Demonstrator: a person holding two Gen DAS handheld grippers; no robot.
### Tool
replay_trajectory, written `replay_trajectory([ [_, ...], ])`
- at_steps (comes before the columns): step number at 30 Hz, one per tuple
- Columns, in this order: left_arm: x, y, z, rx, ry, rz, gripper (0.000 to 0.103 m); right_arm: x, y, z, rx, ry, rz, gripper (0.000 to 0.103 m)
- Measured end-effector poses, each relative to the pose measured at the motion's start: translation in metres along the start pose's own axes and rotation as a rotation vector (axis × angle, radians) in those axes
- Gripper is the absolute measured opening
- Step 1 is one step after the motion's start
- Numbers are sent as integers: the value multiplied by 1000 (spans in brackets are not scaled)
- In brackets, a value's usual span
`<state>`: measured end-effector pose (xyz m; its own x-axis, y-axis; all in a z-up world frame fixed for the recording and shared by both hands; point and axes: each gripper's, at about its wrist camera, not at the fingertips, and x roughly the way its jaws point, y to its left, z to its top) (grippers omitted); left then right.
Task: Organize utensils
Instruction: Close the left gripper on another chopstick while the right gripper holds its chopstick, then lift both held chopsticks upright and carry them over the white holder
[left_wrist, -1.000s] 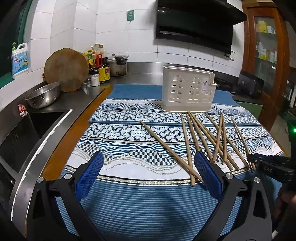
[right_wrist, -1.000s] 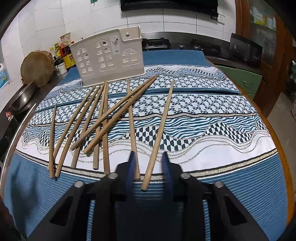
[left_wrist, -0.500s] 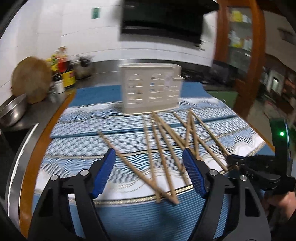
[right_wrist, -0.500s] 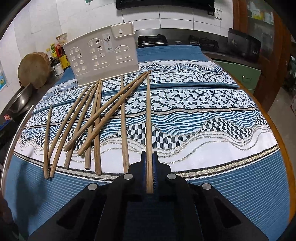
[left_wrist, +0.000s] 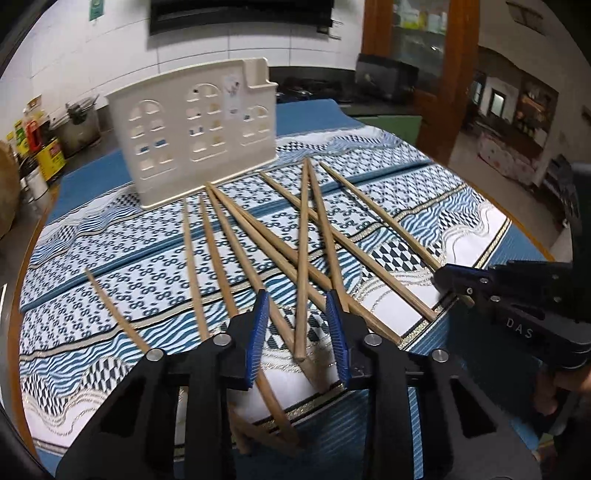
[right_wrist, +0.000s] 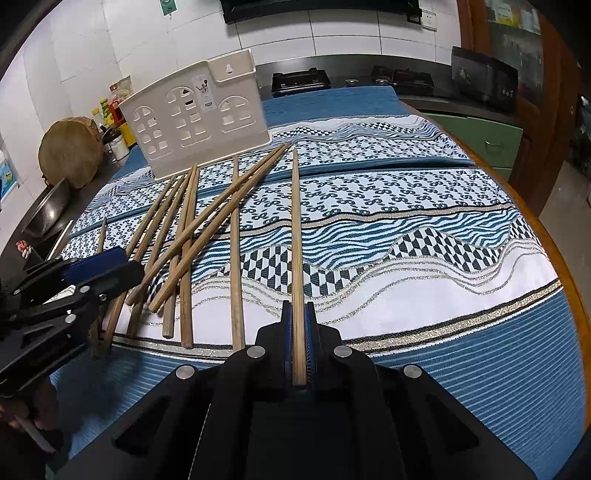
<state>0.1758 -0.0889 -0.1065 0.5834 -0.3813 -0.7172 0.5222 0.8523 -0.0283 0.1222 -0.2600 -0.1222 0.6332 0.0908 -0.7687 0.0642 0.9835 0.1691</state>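
Several wooden chopsticks (left_wrist: 221, 240) lie fanned out on the patterned cloth in front of a cream plastic utensil holder (left_wrist: 195, 136), which stands upright at the back. My left gripper (left_wrist: 297, 332) hovers low over their near ends. Its blue-padded jaws are closing with one chopstick end (left_wrist: 300, 350) between them, and the pads are still clear of it. My right gripper (right_wrist: 298, 310) is shut on the near end of a single chopstick (right_wrist: 295, 221), which points straight ahead towards the holder (right_wrist: 195, 118). A hand holds each gripper.
The blue and white cloth (right_wrist: 424, 258) covers a round table with a wooden rim (right_wrist: 565, 258). On the counter to the left are a round wooden board (right_wrist: 70, 151), a metal bowl (right_wrist: 48, 210) and bottles (left_wrist: 40, 147). A stove (right_wrist: 299, 81) stands behind.
My left gripper has swung right and down over the chopstick ends, and its jaws have narrowed. My right gripper has closed on one chopstick, which has turned straight in line with it.
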Motion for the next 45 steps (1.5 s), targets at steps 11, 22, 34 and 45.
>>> replay_trajectory([
  [11, 19, -3, 2, 19, 46, -25, 15, 1, -1, 0, 4, -1, 10, 7],
  [22, 28, -3, 2, 12, 64, -39, 5, 1, 0, 0, -2, -2, 7, 7],
  [34, -8, 6, 13, -38, -21, -34, 5, -39, 2, 15, -53, -121, -2, 7],
  [45, -59, 30, 53, -80, -156, -28, 5, -96, 3, 98, -197, -255, 27, 7],
])
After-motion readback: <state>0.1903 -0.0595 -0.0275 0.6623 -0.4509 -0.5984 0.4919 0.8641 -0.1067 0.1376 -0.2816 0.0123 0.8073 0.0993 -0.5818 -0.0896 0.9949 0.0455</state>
